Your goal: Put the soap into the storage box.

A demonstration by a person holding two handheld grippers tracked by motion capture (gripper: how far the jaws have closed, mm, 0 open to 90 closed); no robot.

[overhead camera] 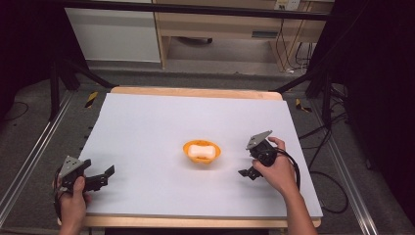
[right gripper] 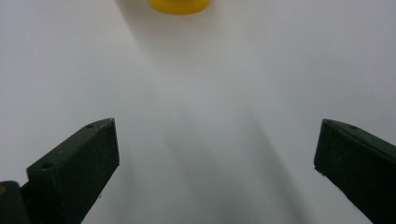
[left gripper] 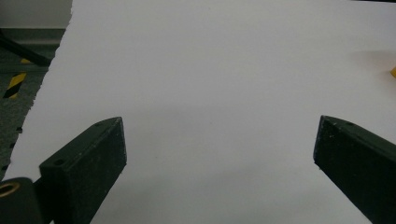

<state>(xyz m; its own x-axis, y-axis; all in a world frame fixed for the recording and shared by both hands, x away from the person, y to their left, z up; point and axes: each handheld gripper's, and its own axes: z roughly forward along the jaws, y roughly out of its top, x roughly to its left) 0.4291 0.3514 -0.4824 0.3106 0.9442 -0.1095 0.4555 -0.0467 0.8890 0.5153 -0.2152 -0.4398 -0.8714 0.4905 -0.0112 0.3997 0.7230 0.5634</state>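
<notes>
We've got the white table (overhead camera: 147, 127) with an orange bowl (overhead camera: 201, 151) at its middle, a white block (overhead camera: 202, 151) lying in it. We judge nothing grasped yet: right gripper (overhead camera: 247, 172) near the bowl, left gripper (overhead camera: 105, 176) well apart, both jaws wide, empty. High view shows the block; right gripper view catches just the bowl's base (right gripper: 179, 5).
</notes>
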